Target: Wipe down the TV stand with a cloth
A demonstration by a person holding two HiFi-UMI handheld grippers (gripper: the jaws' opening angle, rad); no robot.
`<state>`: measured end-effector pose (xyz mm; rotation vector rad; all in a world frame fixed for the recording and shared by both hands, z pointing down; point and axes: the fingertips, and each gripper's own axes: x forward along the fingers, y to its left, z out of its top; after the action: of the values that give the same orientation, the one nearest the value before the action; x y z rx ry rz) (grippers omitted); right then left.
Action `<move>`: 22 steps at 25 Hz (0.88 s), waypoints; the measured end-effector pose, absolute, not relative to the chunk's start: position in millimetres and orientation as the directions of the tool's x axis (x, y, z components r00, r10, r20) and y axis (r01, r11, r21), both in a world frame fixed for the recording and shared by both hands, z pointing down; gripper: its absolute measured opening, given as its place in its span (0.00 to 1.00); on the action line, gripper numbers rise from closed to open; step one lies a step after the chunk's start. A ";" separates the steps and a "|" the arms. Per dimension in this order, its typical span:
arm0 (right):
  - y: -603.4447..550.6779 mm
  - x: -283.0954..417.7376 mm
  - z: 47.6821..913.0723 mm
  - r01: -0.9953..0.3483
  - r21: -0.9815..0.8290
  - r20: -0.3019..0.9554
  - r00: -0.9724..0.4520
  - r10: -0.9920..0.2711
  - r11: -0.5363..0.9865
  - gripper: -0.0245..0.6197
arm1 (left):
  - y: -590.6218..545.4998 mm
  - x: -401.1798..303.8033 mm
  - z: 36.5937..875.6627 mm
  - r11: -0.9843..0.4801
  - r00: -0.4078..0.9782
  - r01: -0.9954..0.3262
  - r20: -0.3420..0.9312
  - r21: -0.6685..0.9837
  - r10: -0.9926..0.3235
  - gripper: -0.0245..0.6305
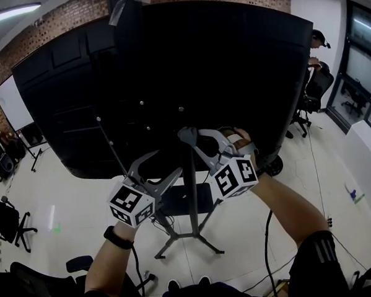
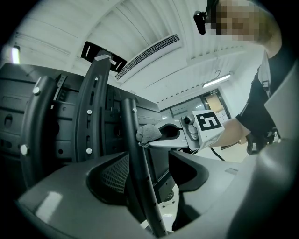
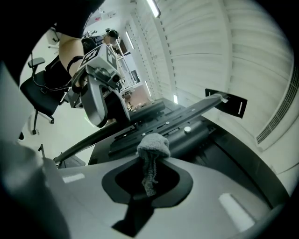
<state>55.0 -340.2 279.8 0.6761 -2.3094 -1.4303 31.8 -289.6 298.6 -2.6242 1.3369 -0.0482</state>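
Key relation: the cloth point(image 3: 153, 145) sits against the stand's upright pole point(image 1: 191, 194), on the pole's right side, just behind the TV point(image 1: 169, 65).

- Pole's long axis is vertical, so I'd expect the wipe stroke to run up or down along it.
- Right gripper point(image 3: 148, 175): jaws pressed together, pinching the cloth. A grey wad bulges out past the tips and a tail hangs back into the notch. From the left gripper view the wad looks to be touching the pole.
- Left gripper point(image 2: 150, 170): jaws spread and straddling the same pole lower down. The left pad is close against it, and a gap shows on the right side. Not clamped, as far as I can judge.
- The right hand is the one doing the work. That forearm reaches forward and inward, with the gripper angled up and left toward the pole.
- The left arm comes in from below left, with its gripper pointing up and right. It's nearer the pole's lower stretch, and the cloth is above it.

Watch: a downward stroke brings the cloth toward the left jaws.
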 end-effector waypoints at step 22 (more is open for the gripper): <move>-333.1 42.5 385.5 -0.080 0.930 0.161 -0.790 -0.592 0.359 0.10 | -304.3 17.5 386.2 -0.584 0.585 -0.807 0.021 -0.085 -0.811 0.48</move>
<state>42.5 -333.1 385.5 0.5824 -2.1502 -1.4323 17.5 -304.3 386.2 -2.7371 1.3994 -0.0876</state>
